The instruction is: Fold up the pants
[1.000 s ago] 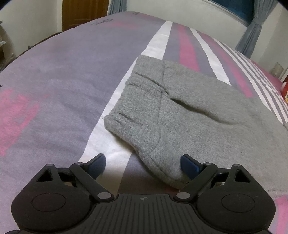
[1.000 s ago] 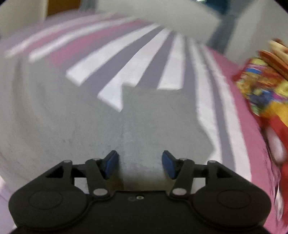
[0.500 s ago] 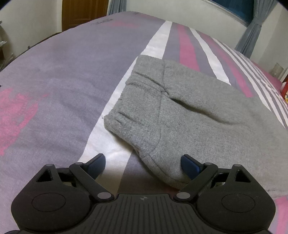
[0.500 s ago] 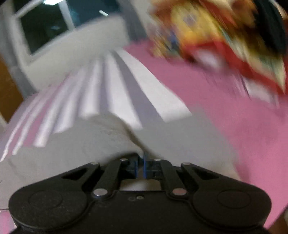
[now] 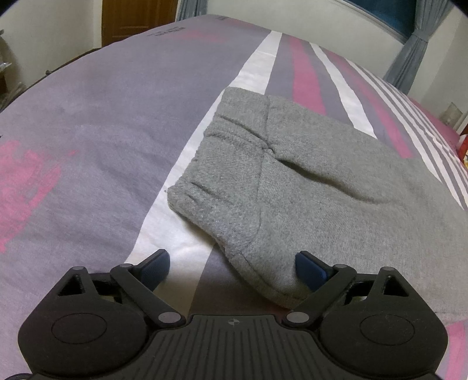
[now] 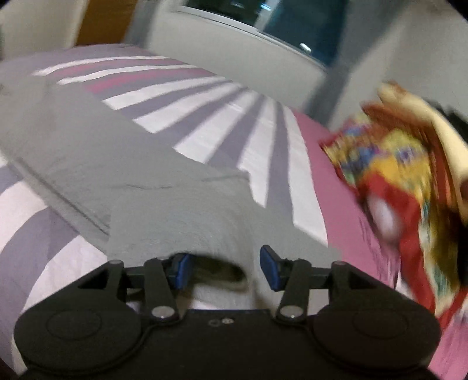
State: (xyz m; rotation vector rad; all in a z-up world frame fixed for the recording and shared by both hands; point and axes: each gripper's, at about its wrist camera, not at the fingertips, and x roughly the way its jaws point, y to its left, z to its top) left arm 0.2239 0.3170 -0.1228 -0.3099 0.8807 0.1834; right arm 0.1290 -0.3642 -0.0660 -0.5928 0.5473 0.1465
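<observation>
Folding step under way; right tool [image 6: 223, 267] just reopened, cloth between unpressed; left tool [image 5: 232, 264] wide, empty beside pants [image 5: 307, 187]; next, regrip hem.

A striped bedsheet [image 5: 122, 122], grey curtains [image 5: 409, 55], a wooden door [image 5: 137, 17] and a colourful blurred bundle [image 6: 395, 181]

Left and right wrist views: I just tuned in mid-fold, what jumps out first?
The grey pants lie across the striped bedspread, waistband end near the open left gripper. The right gripper has just opened; a raised fold of the pants sits between its jaws. A blurred colourful quilt lies right of it.
</observation>
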